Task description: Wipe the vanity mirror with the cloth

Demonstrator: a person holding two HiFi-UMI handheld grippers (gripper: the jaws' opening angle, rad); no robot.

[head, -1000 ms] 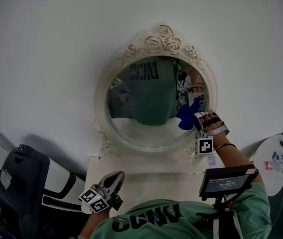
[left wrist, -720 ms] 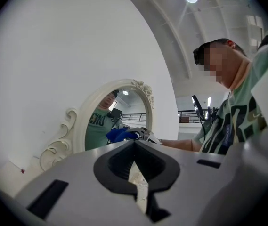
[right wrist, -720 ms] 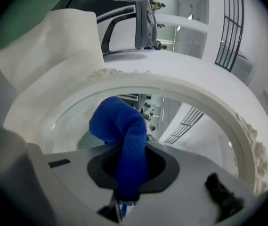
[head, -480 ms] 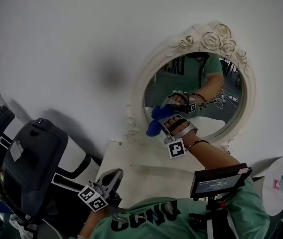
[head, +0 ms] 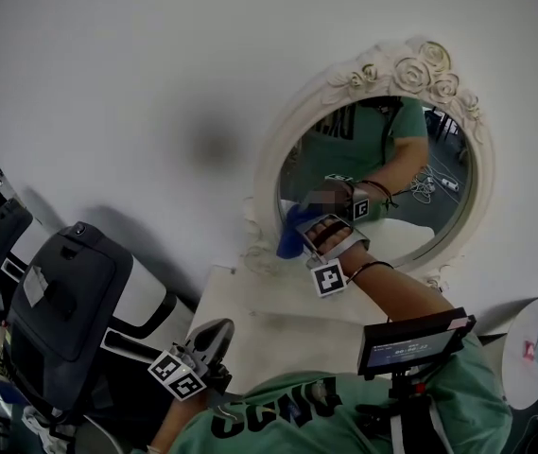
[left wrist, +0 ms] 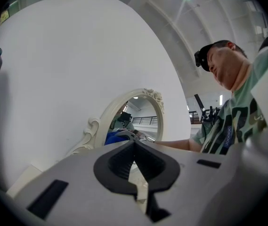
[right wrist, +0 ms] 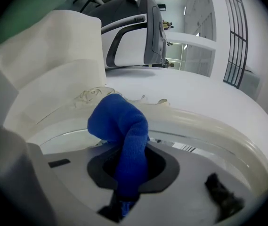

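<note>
Right claw clamps the blue cloth against the vanity mirror at its left edge. Left claw hangs near, closed and empty. The cloth may snag on the ornate frame.

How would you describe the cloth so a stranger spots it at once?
Find the oval white vanity mirror with carved roses. At its lower left edge the right gripper clamps a cloth. It is the only bright blue thing there, bunched and fuzzy.

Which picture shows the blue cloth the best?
The right gripper view: the cloth fills the middle, pinched in the right claw. The head view shows a small blue patch against the mirror; the left gripper view, just a sliver.
</note>
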